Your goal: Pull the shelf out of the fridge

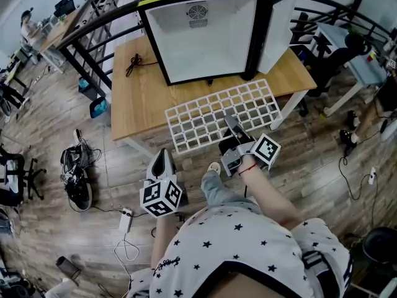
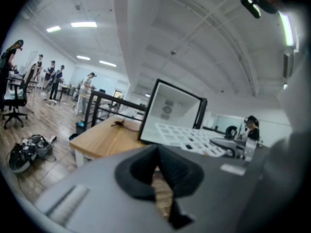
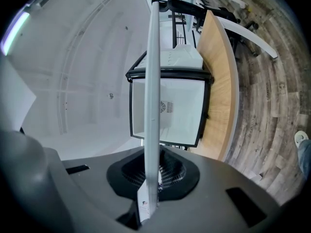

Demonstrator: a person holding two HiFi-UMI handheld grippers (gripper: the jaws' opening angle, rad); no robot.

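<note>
Pulling looks almost done: the white shelf [image 1: 217, 113] is out of the fridge [image 1: 205, 42] and lies over the front part of the table [image 1: 139, 98], with its near side sticking out past the table edge. We think the only thing left is to carry it clear and put it down somewhere. Our right gripper [image 1: 231, 124] is clamped on the near side of the shelf. In the right gripper view the shelf shows as a thin white bar squeezed between the two black pads [image 3: 177, 174]. Our left gripper [image 1: 162, 157] hangs low, well apart from the shelf, with its jaws pressed together and nothing in them. We cannot tell if the far side of the shelf rests on the table or floats just above it. We also cannot tell if it touches the fridge, which it is very near. The fridge looks bare inside, but the shelf rails on its walls are too small to make out.
</note>
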